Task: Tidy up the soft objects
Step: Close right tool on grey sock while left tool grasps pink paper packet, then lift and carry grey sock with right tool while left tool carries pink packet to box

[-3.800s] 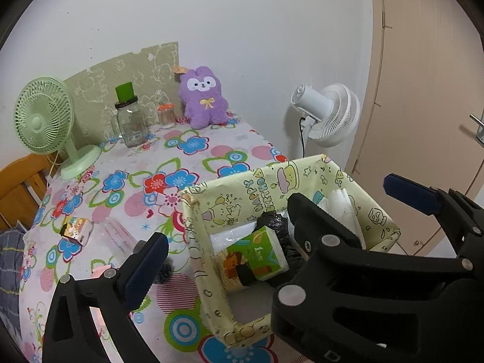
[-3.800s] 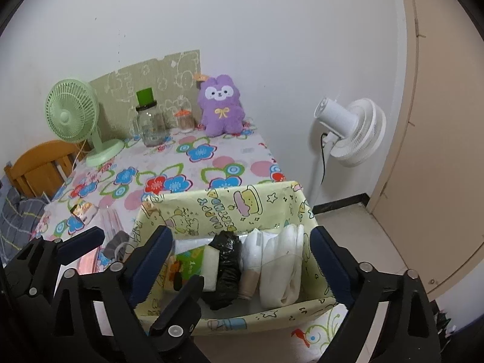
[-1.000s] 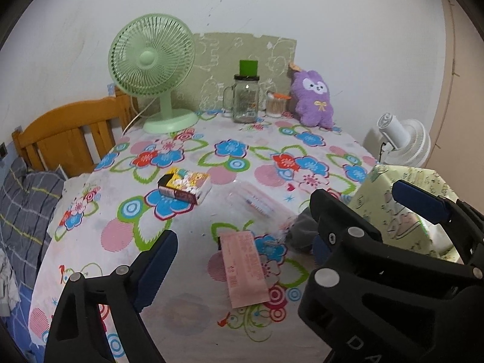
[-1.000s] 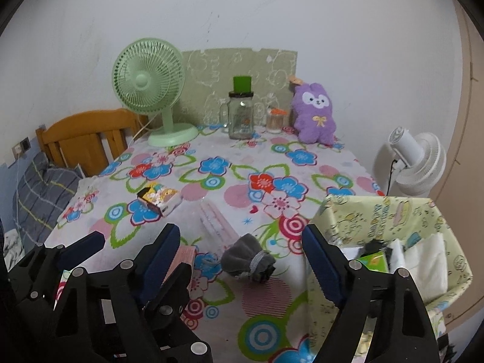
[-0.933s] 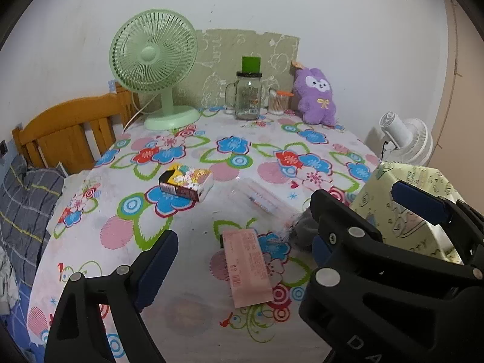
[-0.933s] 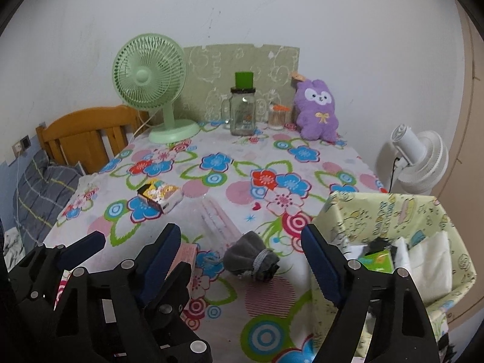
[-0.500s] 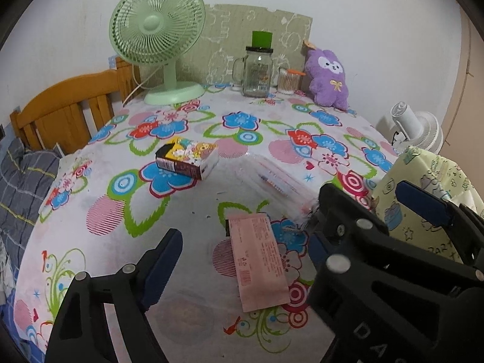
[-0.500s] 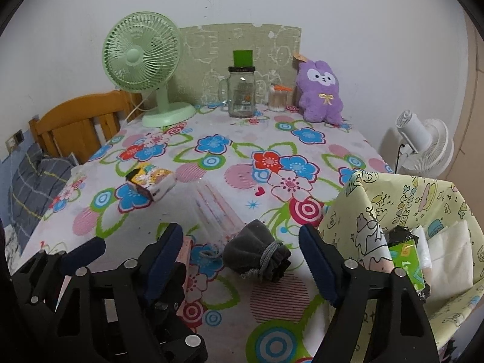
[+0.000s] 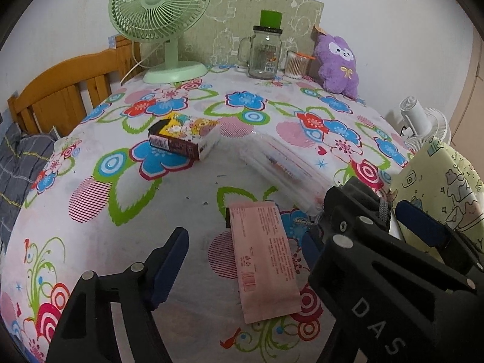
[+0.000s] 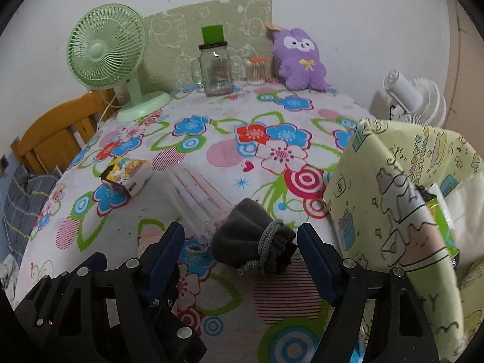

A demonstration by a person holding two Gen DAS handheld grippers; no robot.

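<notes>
Right wrist view shows the right gripper [image 10: 240, 243] standing wide over the flowered tablecloth [image 10: 230, 139], its blue pads on either side of a grey drawstring pouch [image 10: 251, 249] without touching it. The pouch lies just beside the yellow-green cartoon-print storage box [image 10: 393, 199], on the side of the box facing the pink packet. Inside the box a green packet [image 10: 440, 211] and some white soft items [image 10: 472, 196] show over the wall; the rest of its contents is hidden.

From the left wrist view, the left gripper [image 9: 239, 251] has just been closing its jaws, yet they are still apart. A flat pink packet [image 9: 263, 257] lies on the cloth between the pads, which do not press on it. The right gripper's black body covers one pad in part.

A clear sleeve of straws [image 9: 284, 166] lies next to the box on its pouch side, and a small printed carton [image 9: 184, 137] lies beyond the sleeve, farther from the box. Well beyond the box, along the wall, stand a green desk fan [image 10: 106, 51], a glass jar mug with a green lid [image 10: 216, 63], a small jar of cotton swabs [image 10: 255, 71] and a purple plush toy [image 10: 302, 57]. A white fan [image 10: 414, 96] stands off the table, behind the box.
</notes>
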